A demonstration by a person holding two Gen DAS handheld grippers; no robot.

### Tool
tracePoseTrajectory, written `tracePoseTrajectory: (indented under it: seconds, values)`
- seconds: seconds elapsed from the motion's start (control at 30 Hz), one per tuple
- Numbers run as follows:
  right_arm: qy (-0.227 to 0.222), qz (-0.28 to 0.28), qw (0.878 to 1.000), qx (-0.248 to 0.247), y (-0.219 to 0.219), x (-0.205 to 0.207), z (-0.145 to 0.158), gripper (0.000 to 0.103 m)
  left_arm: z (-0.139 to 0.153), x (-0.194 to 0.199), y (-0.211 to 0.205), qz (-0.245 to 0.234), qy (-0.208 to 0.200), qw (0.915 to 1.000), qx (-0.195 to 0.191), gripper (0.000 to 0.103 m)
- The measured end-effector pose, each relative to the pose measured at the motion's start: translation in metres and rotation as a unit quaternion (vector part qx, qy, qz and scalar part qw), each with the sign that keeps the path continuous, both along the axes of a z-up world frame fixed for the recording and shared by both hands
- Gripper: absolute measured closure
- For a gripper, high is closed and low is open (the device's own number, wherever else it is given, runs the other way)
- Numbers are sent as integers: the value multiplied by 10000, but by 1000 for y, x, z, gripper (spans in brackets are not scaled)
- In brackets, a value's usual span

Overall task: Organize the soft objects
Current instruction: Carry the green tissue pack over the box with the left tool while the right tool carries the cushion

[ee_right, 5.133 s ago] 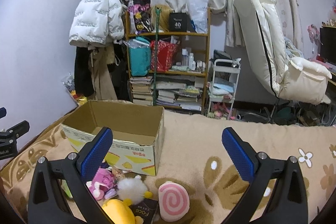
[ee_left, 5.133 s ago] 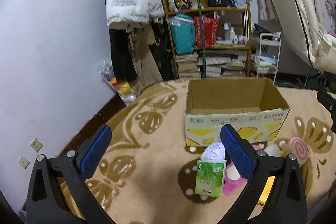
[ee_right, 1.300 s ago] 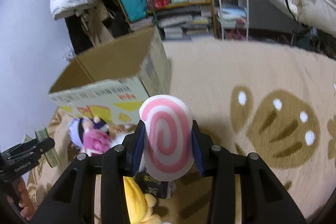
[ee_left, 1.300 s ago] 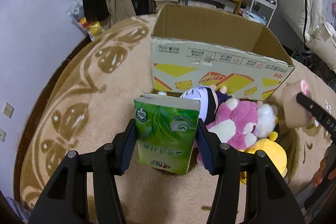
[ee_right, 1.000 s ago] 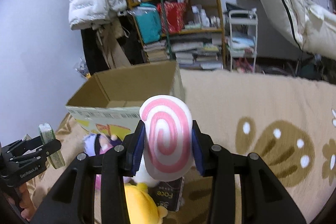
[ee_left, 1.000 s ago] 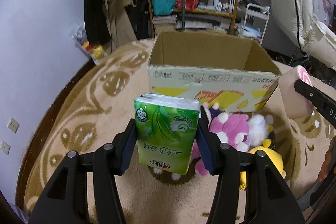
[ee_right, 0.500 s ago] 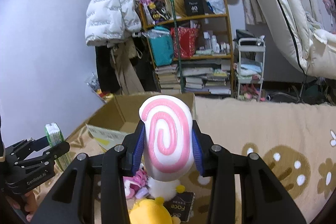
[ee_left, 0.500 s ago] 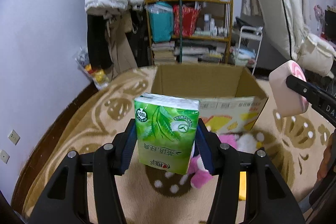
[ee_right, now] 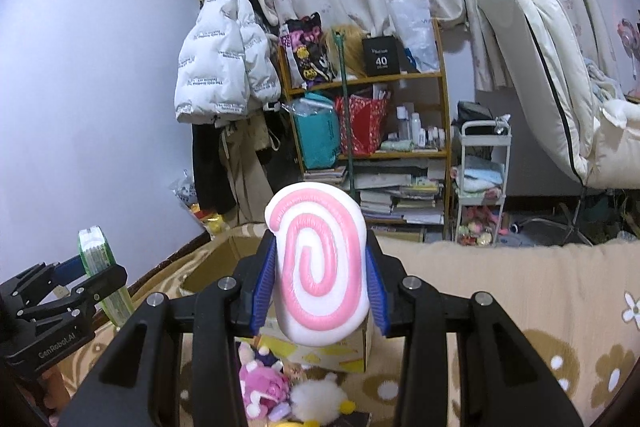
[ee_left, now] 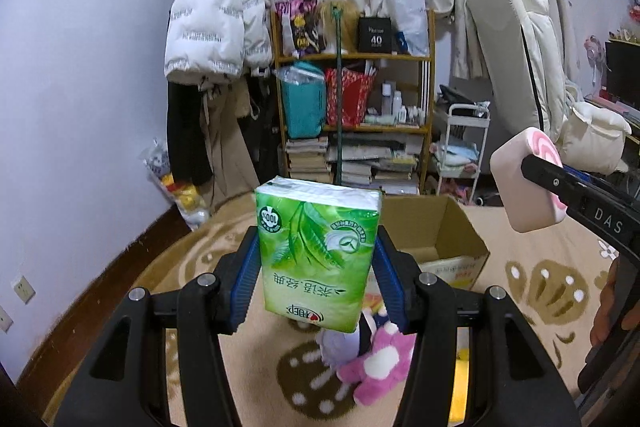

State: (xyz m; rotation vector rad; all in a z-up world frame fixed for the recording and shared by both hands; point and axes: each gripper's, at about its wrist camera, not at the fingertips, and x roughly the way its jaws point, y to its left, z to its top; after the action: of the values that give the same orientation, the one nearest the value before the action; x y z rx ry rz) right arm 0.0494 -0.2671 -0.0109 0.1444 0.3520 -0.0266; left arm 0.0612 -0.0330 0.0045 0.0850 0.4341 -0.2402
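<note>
My left gripper (ee_left: 316, 277) is shut on a green tissue pack (ee_left: 316, 251), held upright in the air above the rug. My right gripper (ee_right: 320, 293) is shut on a pink-and-white swirl roll cushion (ee_right: 320, 267), also lifted. Each held thing shows in the other view: the swirl cushion (ee_left: 524, 179) at the right, the tissue pack (ee_right: 98, 267) at the left. An open cardboard box (ee_left: 436, 239) stands on the rug just beyond and below both grippers. In front of the box lie a pink plush (ee_left: 380, 367), a white fluffy plush (ee_right: 316, 399) and a purple-haired doll (ee_right: 266, 357).
A beige patterned rug (ee_left: 540, 291) covers the floor. A cluttered wooden shelf (ee_left: 352, 115), hanging coats (ee_left: 216, 31) and a white trolley (ee_right: 484, 183) line the far wall. A folded white mattress (ee_right: 540, 39) leans at the right. A person's hand (ee_left: 612, 315) shows at the right edge.
Both grippers have risen with the tissue pack and the swirl cushion and tilted up toward level, so the box and the plush toys have dropped lower in both views.
</note>
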Motion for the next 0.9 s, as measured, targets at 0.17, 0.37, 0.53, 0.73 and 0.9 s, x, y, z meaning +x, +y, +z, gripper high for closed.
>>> tracePoseTrajectory:
  seconds: [0.17, 0.37, 0.53, 0.73, 0.9]
  values:
    - [-90, 32, 10000, -5, -3, 10, 8, 60, 13, 11, -7, -42, -199, 9998, 27, 50]
    - [-206, 9, 9997, -97, -4, 23, 13, 60, 22, 30, -16, -71, -394, 9991, 100, 50]
    - [-253, -62, 9994, -218, -1, 37, 13, 60, 22, 44, -21, -54, -466, 9988, 104, 50]
    - [-199, -32, 9993, -307, 1, 55, 7, 59, 13, 65, -20, 11, -343, 9994, 22, 50]
    - [-122, 0, 9993, -342, 0, 65, 1, 58, 1, 80, -23, 14, -250, 9997, 41, 50]
